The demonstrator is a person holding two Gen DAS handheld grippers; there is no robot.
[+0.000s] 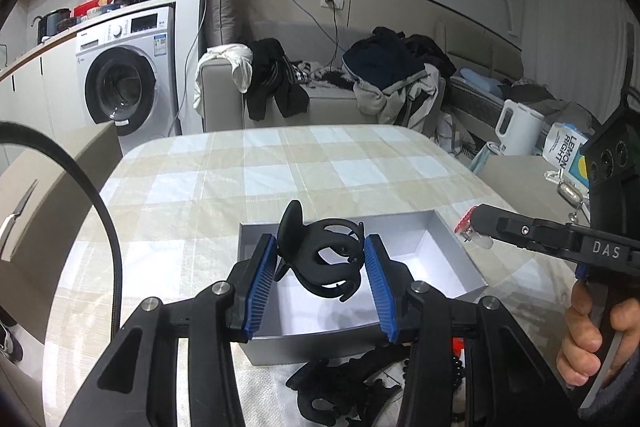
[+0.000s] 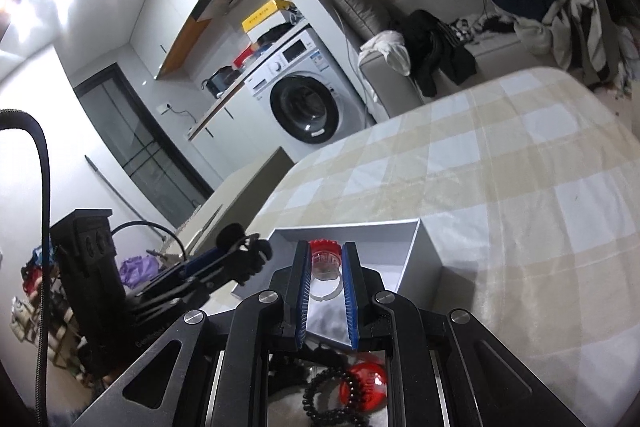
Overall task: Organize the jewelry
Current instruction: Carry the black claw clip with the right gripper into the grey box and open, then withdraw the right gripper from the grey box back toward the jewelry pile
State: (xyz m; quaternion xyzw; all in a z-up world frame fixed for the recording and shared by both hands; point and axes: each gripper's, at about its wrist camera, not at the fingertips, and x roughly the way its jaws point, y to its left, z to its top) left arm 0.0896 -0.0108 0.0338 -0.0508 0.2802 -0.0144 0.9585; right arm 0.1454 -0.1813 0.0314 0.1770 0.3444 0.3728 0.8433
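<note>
My left gripper is shut on a black claw hair clip, held over the open grey box on the checked tablecloth. From the right, my right gripper comes in over the box's right rim, shut on a clear ring with a red top. In the right wrist view the right gripper pinches that red-topped ring above the box, and the left gripper with the black clip shows at the left.
More black hair clips and a black bead bracelet with a red round piece lie on the cloth in front of the box. The table's far half is bare cloth. A sofa with clothes stands behind.
</note>
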